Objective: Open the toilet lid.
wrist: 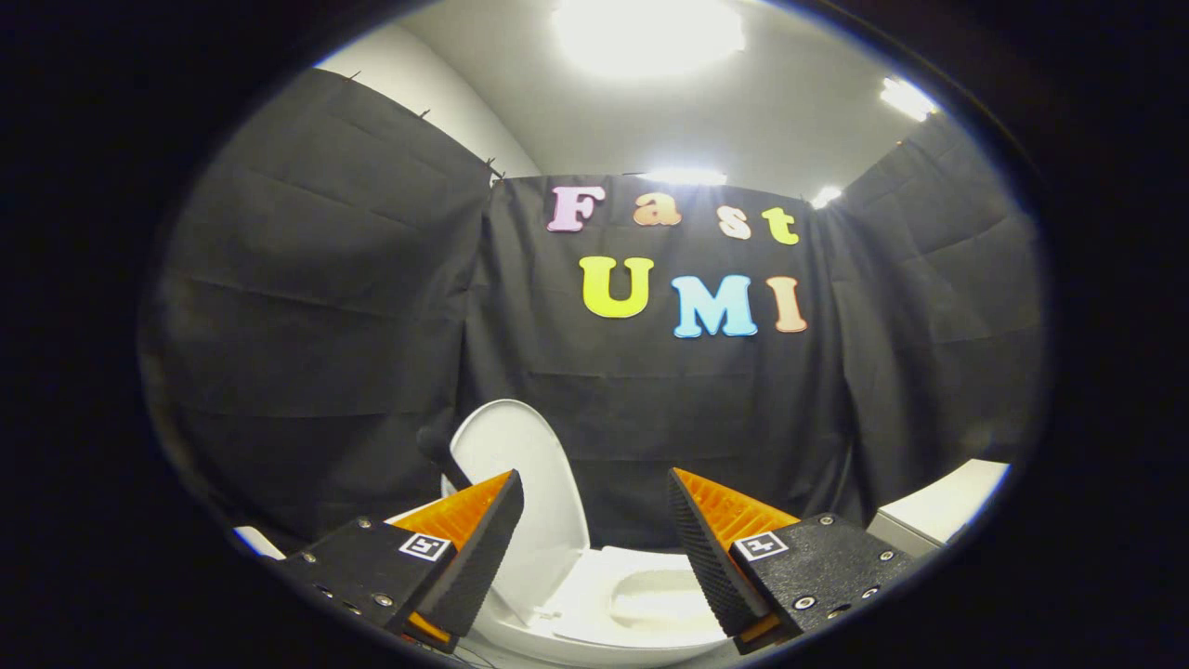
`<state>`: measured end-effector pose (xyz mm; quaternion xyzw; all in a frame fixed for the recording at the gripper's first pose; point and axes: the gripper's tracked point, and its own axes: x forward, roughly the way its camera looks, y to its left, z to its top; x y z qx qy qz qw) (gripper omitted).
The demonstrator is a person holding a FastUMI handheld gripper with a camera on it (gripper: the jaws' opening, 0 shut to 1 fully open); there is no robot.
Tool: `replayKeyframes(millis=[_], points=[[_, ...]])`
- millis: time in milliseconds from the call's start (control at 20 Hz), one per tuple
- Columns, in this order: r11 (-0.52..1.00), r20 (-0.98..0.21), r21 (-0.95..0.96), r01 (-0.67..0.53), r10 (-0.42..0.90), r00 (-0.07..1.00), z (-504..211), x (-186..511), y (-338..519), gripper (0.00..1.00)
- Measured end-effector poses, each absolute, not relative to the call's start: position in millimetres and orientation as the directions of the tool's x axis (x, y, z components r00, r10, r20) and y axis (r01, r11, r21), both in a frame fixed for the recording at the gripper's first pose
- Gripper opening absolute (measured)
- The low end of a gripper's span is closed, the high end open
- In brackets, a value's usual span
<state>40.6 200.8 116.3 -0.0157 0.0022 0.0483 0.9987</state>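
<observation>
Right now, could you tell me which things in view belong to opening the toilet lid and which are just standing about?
Belongs to the job:
- toilet lid, raised upright beyond the left finger
- toilet seat, down, showing between the fingers
- tool, fingers spread apart, holding nothing

Just standing about:
- white box-like unit beyond the right finger
- black cloth wall
- ceiling lights

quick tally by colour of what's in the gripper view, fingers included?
White: 3 — toilet lid standing raised, toilet seat, box-like unit beyond the fingers.
Orange-and-black: 2 — the fingers of the open gripper, nothing between them.
Black: 1 — cloth wall.
Total: 6
</observation>
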Motion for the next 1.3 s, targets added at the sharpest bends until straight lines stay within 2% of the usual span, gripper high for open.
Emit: replayKeyframes(millis=[350,800,1000,1300], points=[[0.999,-0.017,-0.052,-0.002,0.001,1.000,115.8,18.6,121.8,0.95],[0.991,-0.071,0.027,0.131,-0.128,0.989,88.2,-24.2,49.7,0.95],[0.988,-0.075,0.033,0.153,-0.150,0.986,73.4,-34.8,34.9,0.95],[0.997,-0.077,-0.048,0.065,-0.068,0.995,43.8,-50.5,42.7,0.95]])
